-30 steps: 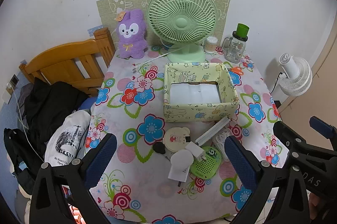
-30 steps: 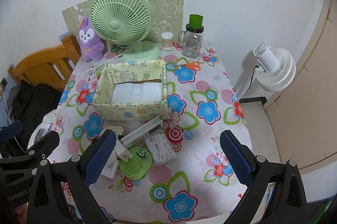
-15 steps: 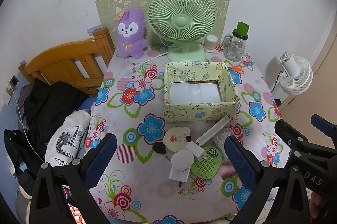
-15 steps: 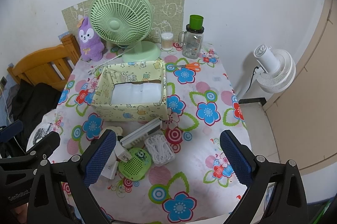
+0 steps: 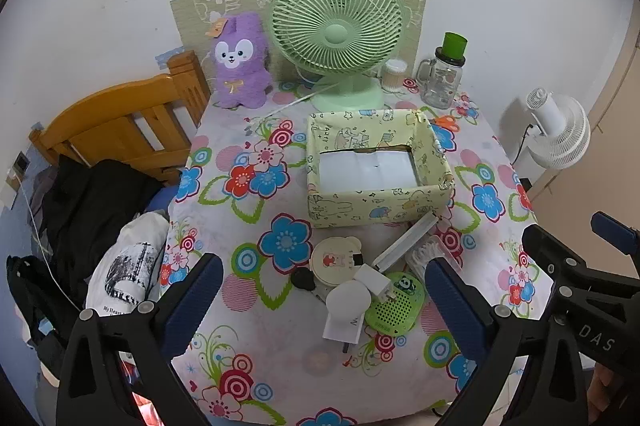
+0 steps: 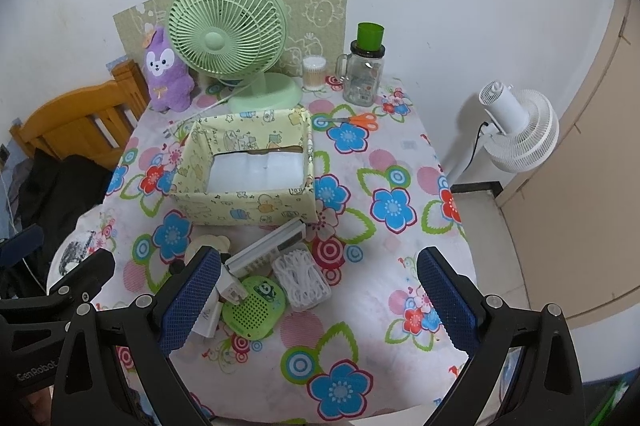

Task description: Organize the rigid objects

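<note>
A yellow cartoon-print box (image 5: 378, 204) (image 6: 244, 204) stands open mid-table with a white liner inside. In front of it lies a cluster: a round cream case (image 5: 335, 260), a white plug adapter (image 5: 347, 310), a green panda speaker (image 5: 394, 302) (image 6: 254, 306), a long white bar (image 5: 404, 241) (image 6: 266, 246), and a white mesh box (image 6: 302, 280). My left gripper (image 5: 320, 302) is open, hovering above the table's near edge. My right gripper (image 6: 318, 300) is open, also above the near edge. Both are empty.
A green fan (image 5: 338, 34), purple plush (image 5: 240, 62), cotton swab jar (image 6: 314, 72), glass mug with green lid (image 6: 365, 70) and orange scissors (image 6: 360, 120) sit at the back. A wooden bed frame (image 5: 120, 122) with clothes is left; a white fan (image 6: 516, 134) stands right.
Both grippers have drifted slightly; the view shifts a little. Nothing on the table has moved.
</note>
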A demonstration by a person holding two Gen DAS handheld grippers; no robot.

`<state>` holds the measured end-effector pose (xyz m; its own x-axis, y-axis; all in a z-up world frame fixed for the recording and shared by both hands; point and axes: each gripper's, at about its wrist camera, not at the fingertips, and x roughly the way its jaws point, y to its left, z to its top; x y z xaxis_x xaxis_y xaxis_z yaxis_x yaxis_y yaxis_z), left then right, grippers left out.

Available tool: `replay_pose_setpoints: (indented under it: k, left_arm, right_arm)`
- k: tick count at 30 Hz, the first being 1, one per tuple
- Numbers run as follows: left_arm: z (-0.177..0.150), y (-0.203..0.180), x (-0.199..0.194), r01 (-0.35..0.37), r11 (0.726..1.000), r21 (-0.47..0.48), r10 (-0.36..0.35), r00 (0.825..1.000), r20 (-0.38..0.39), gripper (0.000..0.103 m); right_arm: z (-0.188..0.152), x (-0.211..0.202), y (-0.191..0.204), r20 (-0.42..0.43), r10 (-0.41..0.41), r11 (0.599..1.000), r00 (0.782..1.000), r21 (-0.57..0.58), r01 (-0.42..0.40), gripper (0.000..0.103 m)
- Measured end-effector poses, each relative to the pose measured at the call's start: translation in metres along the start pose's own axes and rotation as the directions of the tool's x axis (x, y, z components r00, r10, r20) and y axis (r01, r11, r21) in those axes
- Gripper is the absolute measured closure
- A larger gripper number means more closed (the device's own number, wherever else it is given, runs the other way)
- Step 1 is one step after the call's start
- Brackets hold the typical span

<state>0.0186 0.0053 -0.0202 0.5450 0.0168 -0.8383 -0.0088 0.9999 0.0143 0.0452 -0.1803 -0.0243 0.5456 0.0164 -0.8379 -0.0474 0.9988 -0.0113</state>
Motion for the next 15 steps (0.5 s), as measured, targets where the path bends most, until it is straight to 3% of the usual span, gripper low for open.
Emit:
replay_pose_setpoints:
  k: [15]
  left_arm:
    - [0.011,0.0,0.018,0.061,0.991,0.118,-0.06,0.998,-0.014,0.001]
  right_arm:
    - [-0.001,0.008,0.007,-0.004,-0.04,0.999,0.999,0.008,0.04,0.003]
